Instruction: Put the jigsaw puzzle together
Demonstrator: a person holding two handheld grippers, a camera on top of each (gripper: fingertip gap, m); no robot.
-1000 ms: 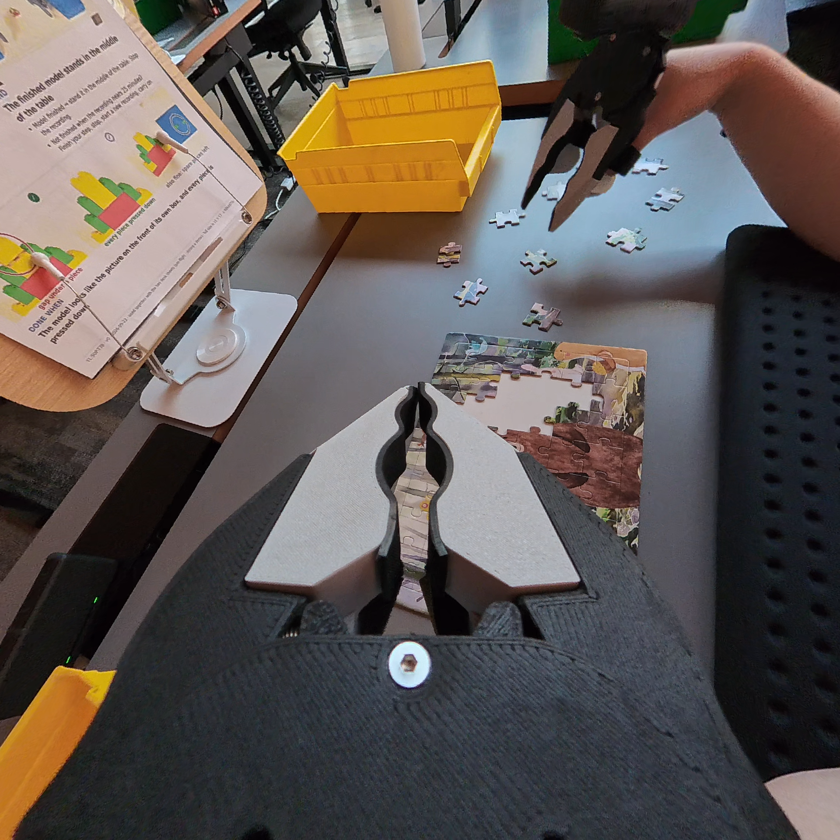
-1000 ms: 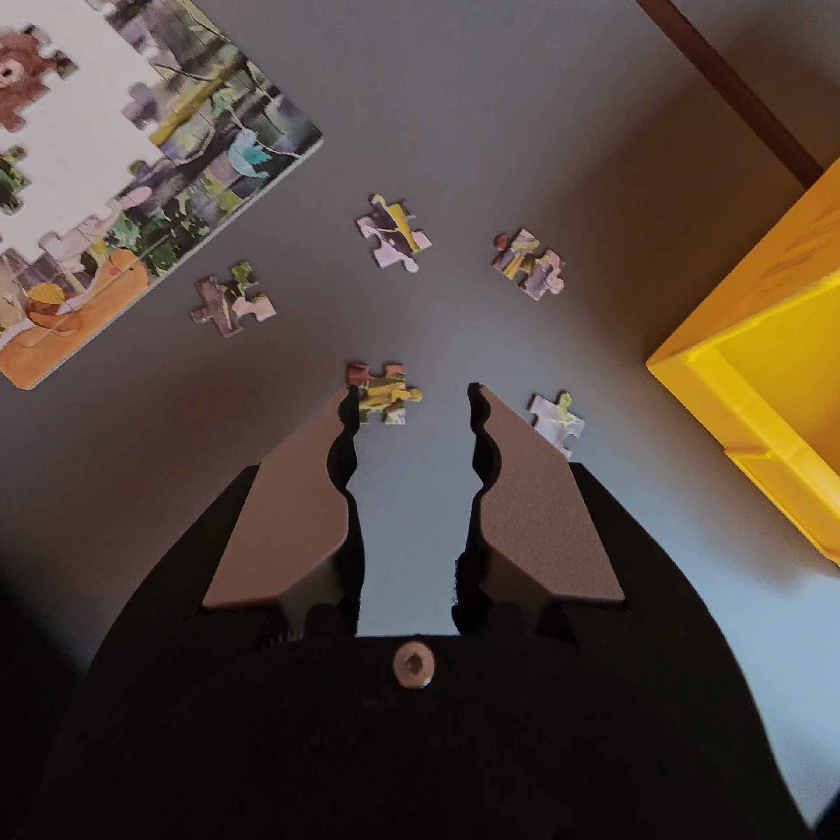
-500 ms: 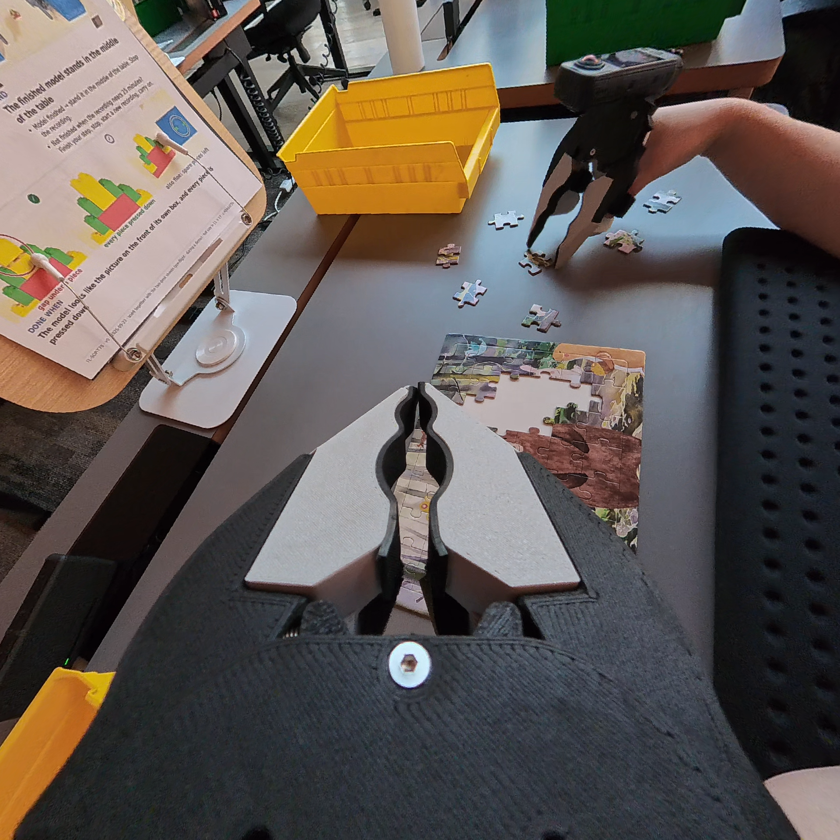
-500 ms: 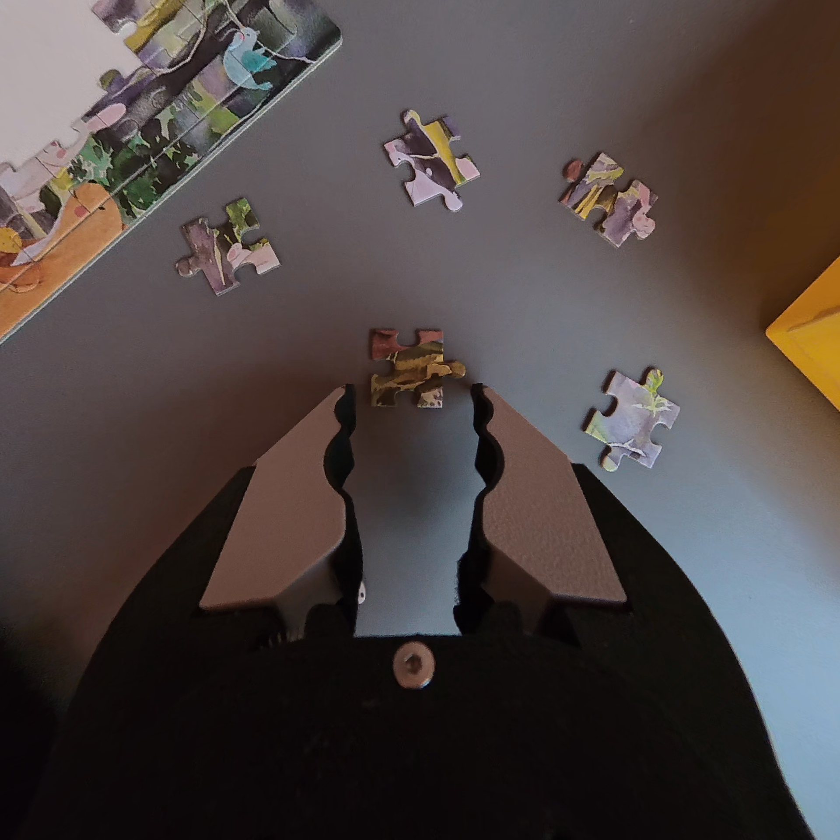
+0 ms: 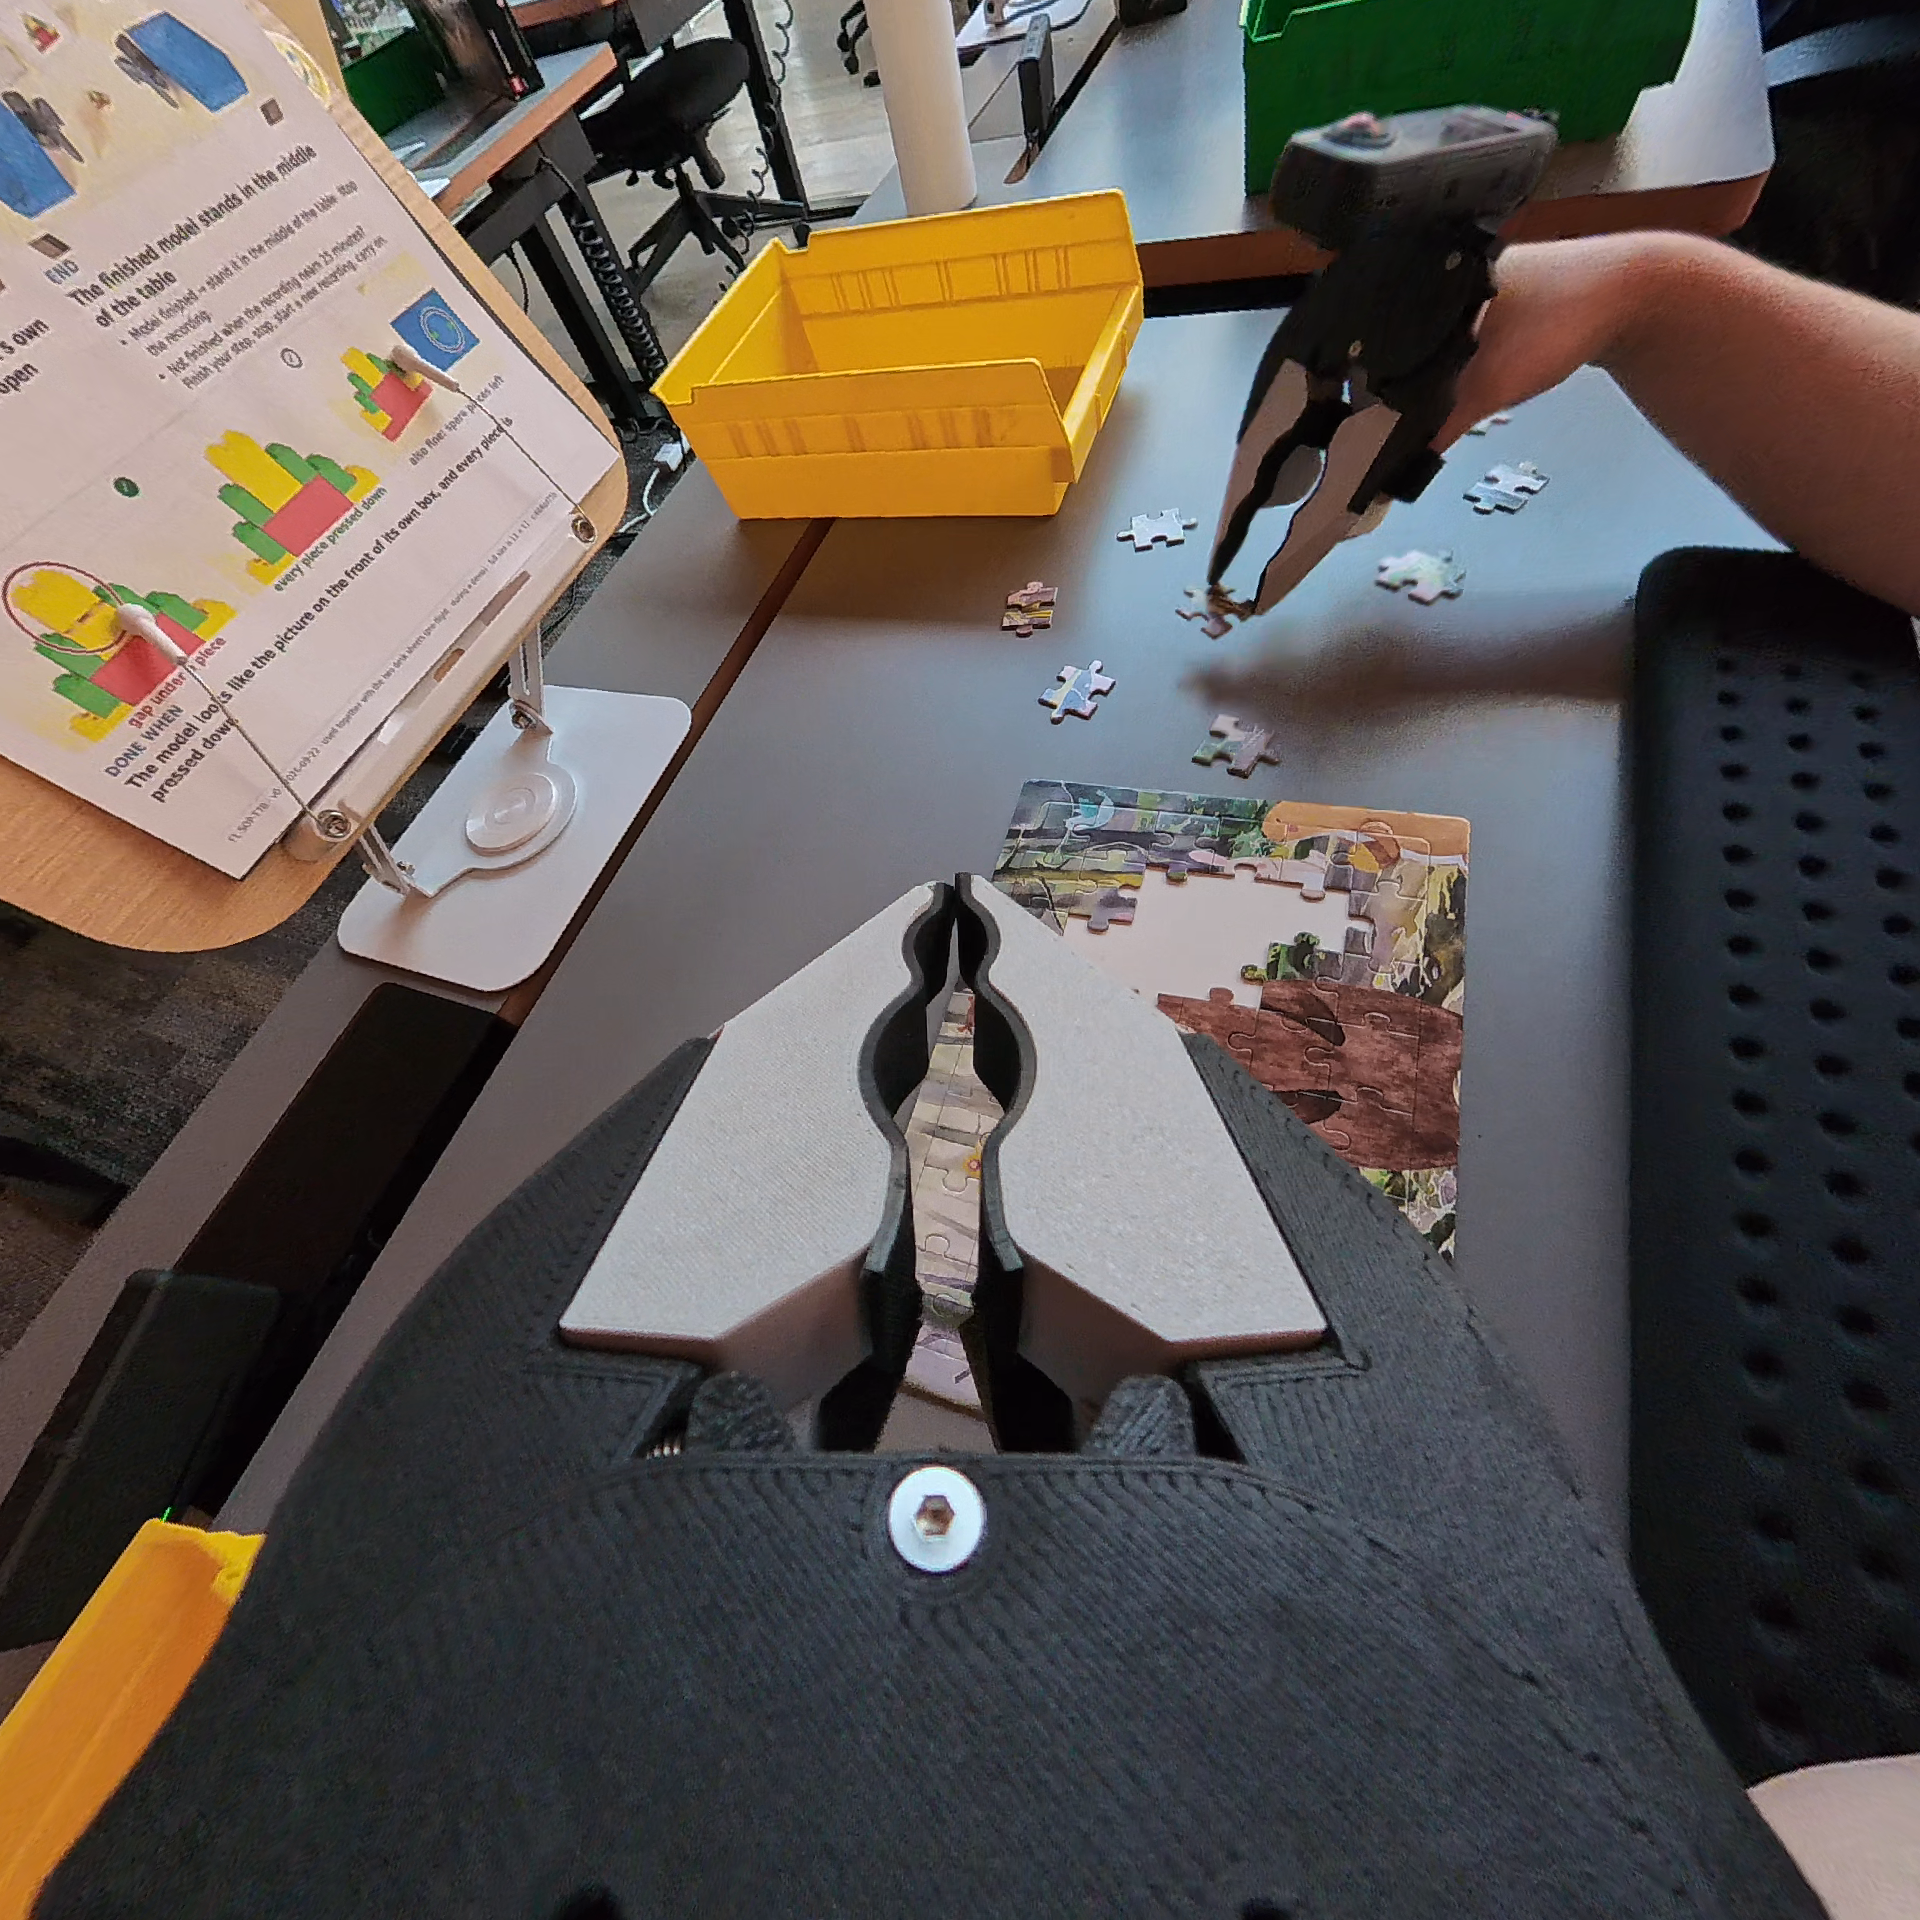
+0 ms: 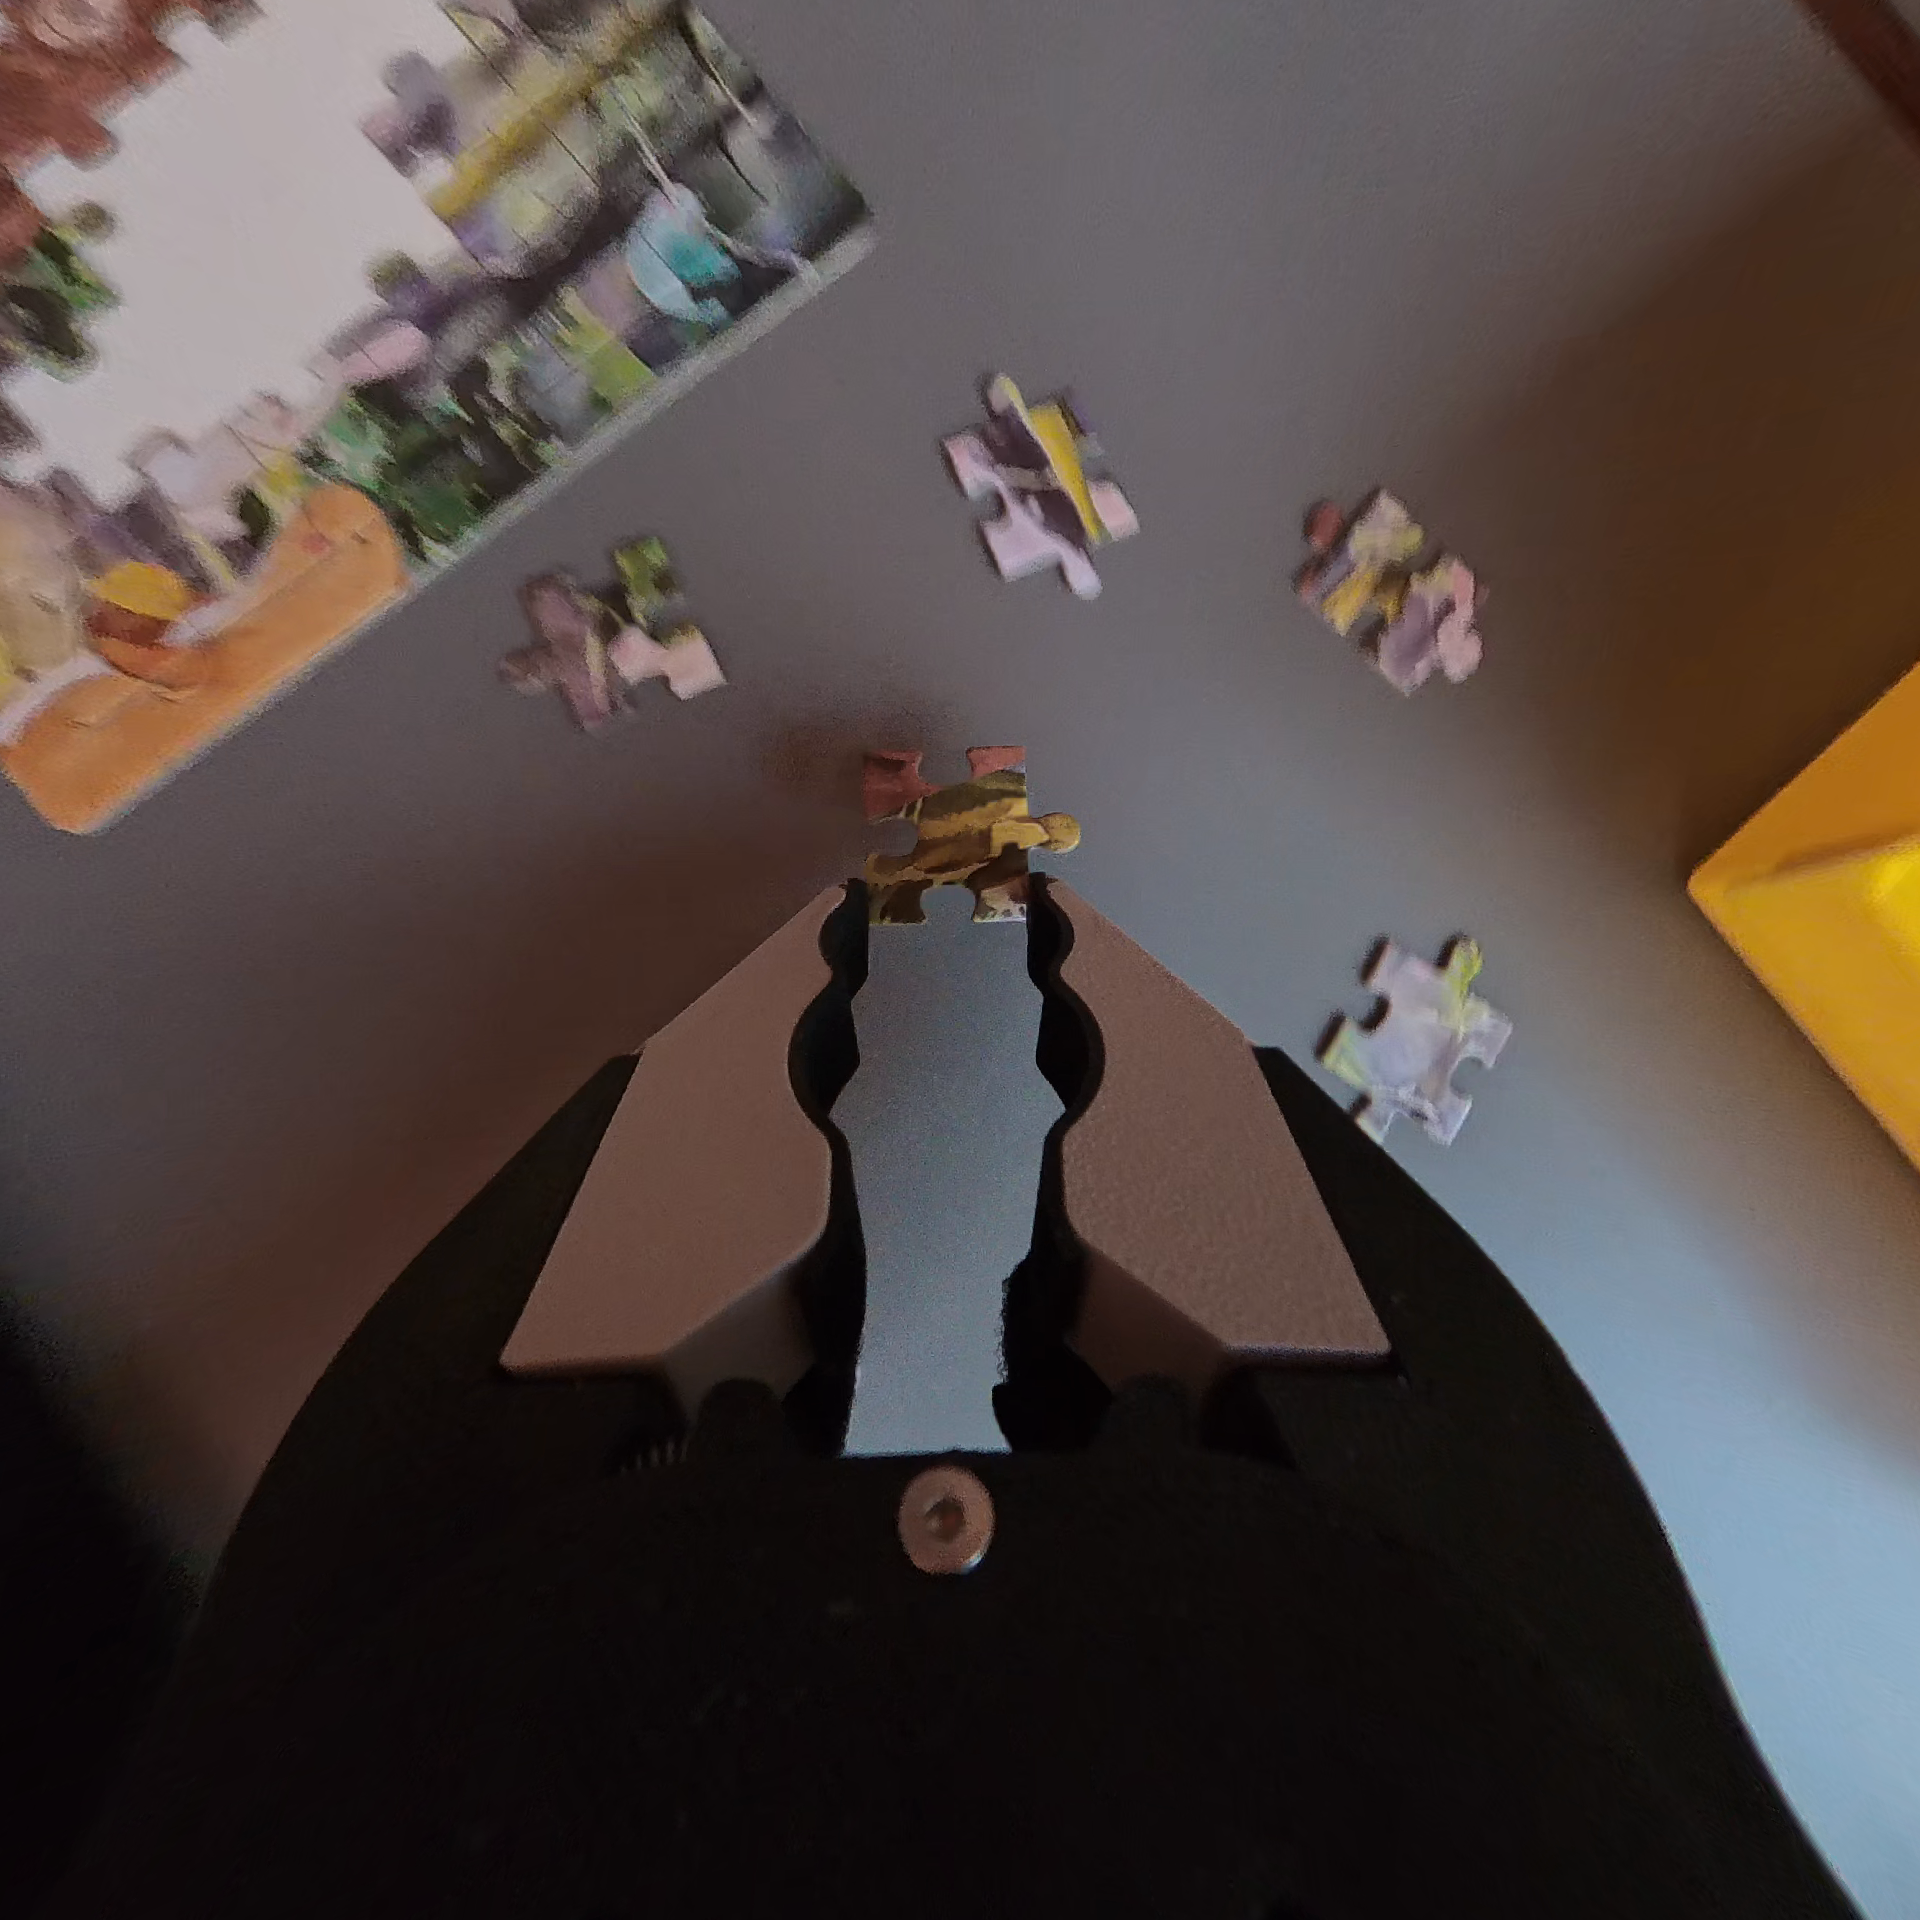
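The partly assembled jigsaw puzzle (image 5: 1299, 987) lies flat on the dark table, with a white gap in its middle; it shows blurred in the right wrist view (image 6: 260, 312). My right gripper (image 6: 945, 894) is shut on a brown-and-yellow puzzle piece (image 6: 951, 831), pinched at the fingertips just above the table. The left wrist view shows that gripper (image 5: 1236, 603) beyond the puzzle, held by a hand. My left gripper (image 5: 956, 894) is shut and empty, hovering over the puzzle's near left part. Several loose pieces lie around, such as one (image 6: 1039, 483) and another (image 5: 1075, 689).
A yellow bin (image 5: 904, 364) stands at the back left of the table, also at the right edge of the right wrist view (image 6: 1829, 935). A document stand (image 5: 260, 468) with a printed sheet is at the left. A black perforated pad (image 5: 1766, 1039) borders the right. There is about 40 cm between the tips of the two grippers.
My right gripper came down over the brown-and-yellow piece and closed on it. The piece now sits between the fingertips. My left gripper has not moved.
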